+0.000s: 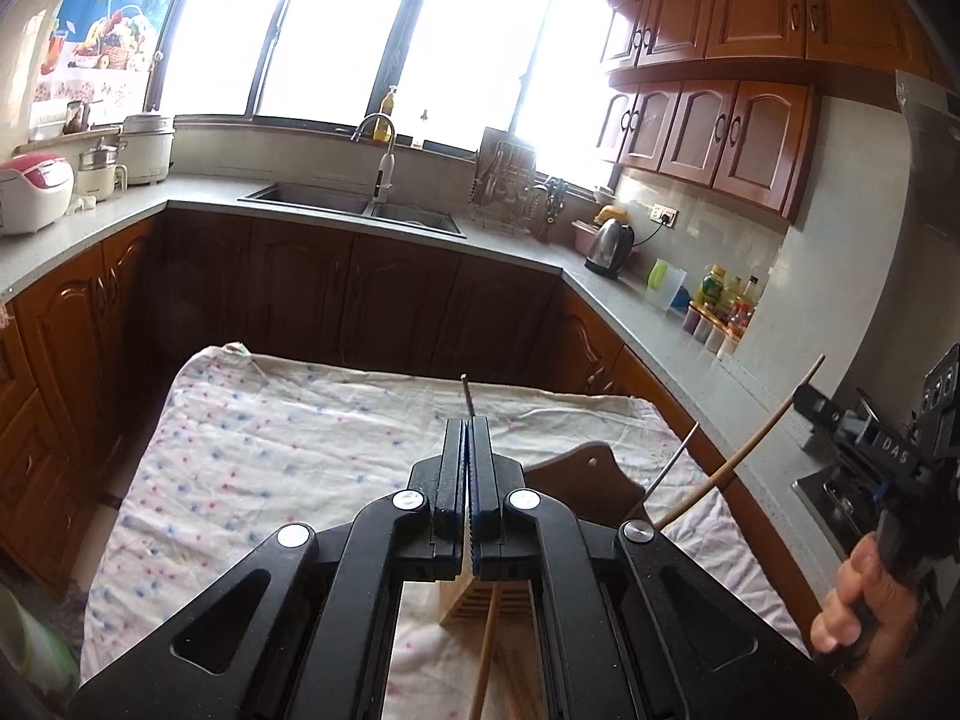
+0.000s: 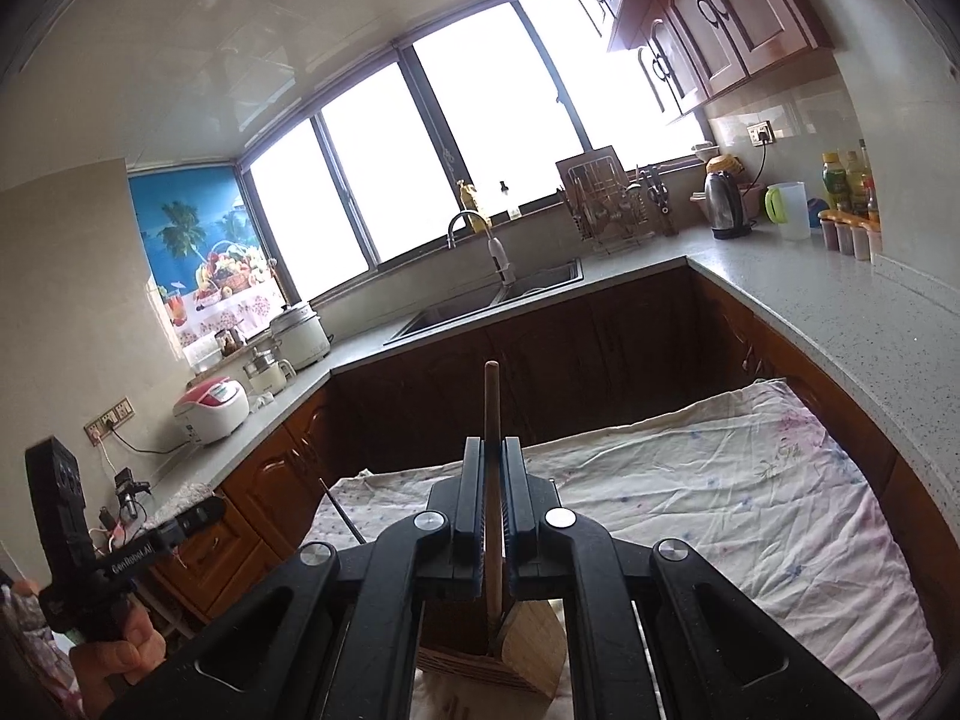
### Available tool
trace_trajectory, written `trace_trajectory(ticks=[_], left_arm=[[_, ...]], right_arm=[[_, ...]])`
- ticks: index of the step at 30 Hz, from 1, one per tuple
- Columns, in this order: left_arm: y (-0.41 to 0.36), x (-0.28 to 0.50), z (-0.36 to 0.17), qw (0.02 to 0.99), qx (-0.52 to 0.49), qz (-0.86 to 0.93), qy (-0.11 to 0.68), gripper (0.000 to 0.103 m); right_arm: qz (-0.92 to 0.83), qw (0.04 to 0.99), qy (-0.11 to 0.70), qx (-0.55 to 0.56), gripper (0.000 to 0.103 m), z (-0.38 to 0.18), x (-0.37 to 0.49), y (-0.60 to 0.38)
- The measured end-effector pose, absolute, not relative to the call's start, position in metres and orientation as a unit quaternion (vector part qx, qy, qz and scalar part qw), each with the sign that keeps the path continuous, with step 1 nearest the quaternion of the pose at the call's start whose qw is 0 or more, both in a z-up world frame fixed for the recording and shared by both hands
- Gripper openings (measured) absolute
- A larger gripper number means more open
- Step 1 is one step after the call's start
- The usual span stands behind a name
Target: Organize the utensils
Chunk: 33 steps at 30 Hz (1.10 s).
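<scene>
My left gripper point(image 1: 467, 423) is shut on a thin dark metal chopstick point(image 1: 465, 396) whose tip pokes out past the fingertips. Under it stands a wooden utensil holder point(image 1: 480, 600) on the cloth, with a wooden chopstick point(image 1: 486, 648) leaning in it. My right gripper point(image 2: 493, 441) is shut on a long wooden stick point(image 2: 492, 408) that runs down into the same holder point(image 2: 528, 648). The left wrist view shows that right gripper point(image 1: 804, 399) at the right edge, stick point(image 1: 750, 456) slanting down-left. A thin metal rod point(image 1: 672, 462) rises beside it. The left gripper point(image 2: 210, 507) appears at the lower left.
A floral cloth point(image 1: 270, 450) covers the table. A dark wooden board point(image 1: 588, 474) lies behind the holder. Grey counters wrap around, with a sink point(image 1: 354, 204), rice cookers point(image 1: 30, 192), a kettle point(image 1: 609, 246), a dish rack point(image 1: 504, 180) and bottles point(image 1: 726, 300). A hand point(image 1: 852, 606) grips the right handle.
</scene>
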<state>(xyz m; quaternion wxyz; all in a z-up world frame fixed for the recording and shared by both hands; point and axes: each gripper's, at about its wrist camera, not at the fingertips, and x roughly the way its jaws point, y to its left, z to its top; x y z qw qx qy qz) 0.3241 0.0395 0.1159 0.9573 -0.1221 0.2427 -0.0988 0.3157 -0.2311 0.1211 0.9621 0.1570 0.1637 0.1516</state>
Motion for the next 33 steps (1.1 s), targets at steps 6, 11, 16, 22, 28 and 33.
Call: trace_trajectory(ticks=[6, 11, 16, 22, 28, 33], left_arm=[[0.040, 0.309, 0.101, 0.949, -0.132, -0.108, 0.264, 0.000], [0.031, 0.301, 0.081, 0.939, -0.133, -0.128, 0.292, 0.000], [0.021, 0.294, 0.055, 0.928, -0.123, -0.136, 0.323, 0.000], [0.013, 0.295, 0.021, 0.910, -0.129, -0.142, 0.367, 0.037], [-0.007, 0.313, 0.010, 0.907, -0.119, -0.141, 0.378, 0.039], [-0.019, 0.335, 0.001, 0.904, -0.106, -0.133, 0.391, 0.038]], right_arm=[[0.145, 0.967, 0.138, 0.159, 0.005, 0.143, 0.304, -0.237], [0.148, 0.968, 0.110, 0.168, 0.005, 0.159, 0.283, -0.245], [0.154, 0.967, 0.092, 0.180, 0.005, 0.171, 0.260, -0.257], [0.157, 0.963, 0.105, 0.191, 0.005, 0.157, 0.240, -0.268], [0.150, 0.956, 0.150, 0.202, 0.005, 0.122, 0.240, -0.269], [0.149, 0.952, 0.169, 0.206, 0.005, 0.105, 0.239, -0.268]])
